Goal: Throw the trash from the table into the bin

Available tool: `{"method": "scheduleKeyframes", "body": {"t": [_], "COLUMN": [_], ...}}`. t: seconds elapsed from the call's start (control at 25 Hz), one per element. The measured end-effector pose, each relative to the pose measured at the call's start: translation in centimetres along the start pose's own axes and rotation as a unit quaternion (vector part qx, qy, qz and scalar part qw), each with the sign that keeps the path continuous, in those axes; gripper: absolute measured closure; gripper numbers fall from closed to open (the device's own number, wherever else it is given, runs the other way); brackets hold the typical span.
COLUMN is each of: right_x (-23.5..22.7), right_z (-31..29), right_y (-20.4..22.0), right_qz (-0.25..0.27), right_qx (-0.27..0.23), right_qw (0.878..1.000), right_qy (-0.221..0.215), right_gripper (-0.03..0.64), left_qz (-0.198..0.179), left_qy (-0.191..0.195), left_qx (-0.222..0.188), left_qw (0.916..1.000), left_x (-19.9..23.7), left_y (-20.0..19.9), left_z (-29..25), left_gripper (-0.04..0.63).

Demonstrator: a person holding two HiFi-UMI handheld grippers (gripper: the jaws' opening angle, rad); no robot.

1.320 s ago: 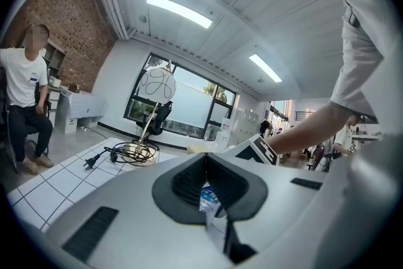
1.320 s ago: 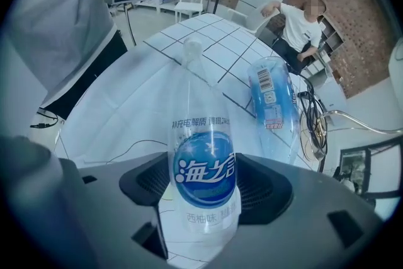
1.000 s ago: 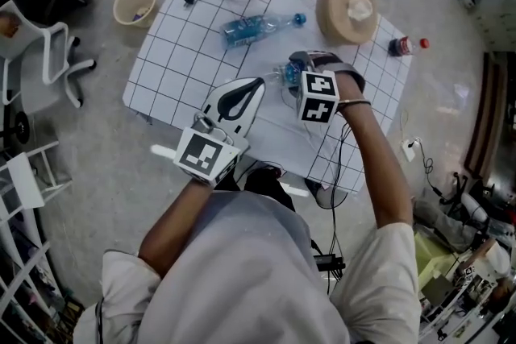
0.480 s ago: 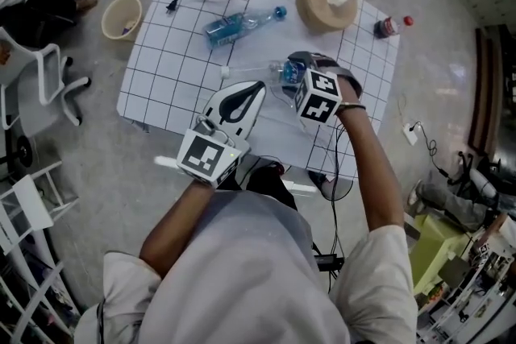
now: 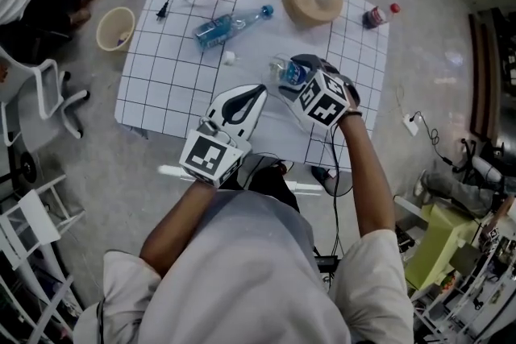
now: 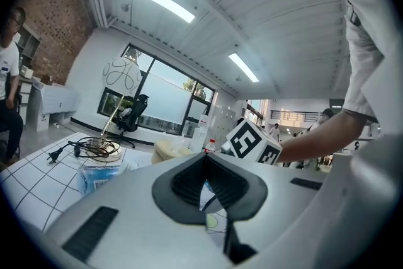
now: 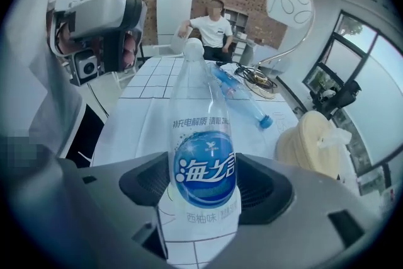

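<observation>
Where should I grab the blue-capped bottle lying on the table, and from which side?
Take the blue-capped bottle across its wide body, from above, jaws crosswise to its length. It lies flat on the table, both round sides free; the neck tapers thin.

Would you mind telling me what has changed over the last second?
The right gripper, clamped on the clear bottle throughout, has tilted and seems to have risen slightly towards the head camera, bottle with it. Nothing was grasped or released. The left gripper stays empty at the near edge of the table; the blue-capped bottle lies unmoved.
</observation>
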State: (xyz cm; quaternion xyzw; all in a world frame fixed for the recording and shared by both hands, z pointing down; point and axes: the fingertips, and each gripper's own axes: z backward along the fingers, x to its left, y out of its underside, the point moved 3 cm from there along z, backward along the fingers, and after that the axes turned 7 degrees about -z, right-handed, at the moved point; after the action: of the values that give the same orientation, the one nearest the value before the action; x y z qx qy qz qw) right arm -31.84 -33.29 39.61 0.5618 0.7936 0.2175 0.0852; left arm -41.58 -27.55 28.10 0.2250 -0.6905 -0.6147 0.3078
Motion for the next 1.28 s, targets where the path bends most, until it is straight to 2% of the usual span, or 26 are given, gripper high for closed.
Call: {"method": "scheduleKeyframes", "body": {"t": [0.32, 0.68, 1.04, 1.28], "right_x": [0.0, -0.2, -0.4, 0.2], "right_z": [2.4, 5.7, 9.4, 11.8], "right_y": [2.3, 5.1, 8.2, 10.0], "right_qz": [-0.091, -0.204, -0.278, -0.324], "right_qx": [-0.047, -0.113, -0.165, -0.207], "right_qw": [0.995, 0.971, 0.939, 0.909], "right_qy": [0.013, 0.047, 0.113, 0.162], "right_gripper": [0.308, 0.308, 0.308, 0.308], "left_qz": [-0.006, -0.011, -0.019, -0.024], "left_qy": [0.033, 0.076, 0.119, 0.155], "left_qx": [0.007, 0.015, 0.020, 0.027], "left_qw": [0.9994, 0.9970, 0.9925, 0.9873], "left_x": [-2.2, -4.6, -7.4, -10.1], "left_y": [0.2, 0.6, 0.4, 0.7], "left_z": [-1.3, -3.5, -6.2, -7.7], "left_gripper": [0.588, 0.588, 0.588, 0.588]}}
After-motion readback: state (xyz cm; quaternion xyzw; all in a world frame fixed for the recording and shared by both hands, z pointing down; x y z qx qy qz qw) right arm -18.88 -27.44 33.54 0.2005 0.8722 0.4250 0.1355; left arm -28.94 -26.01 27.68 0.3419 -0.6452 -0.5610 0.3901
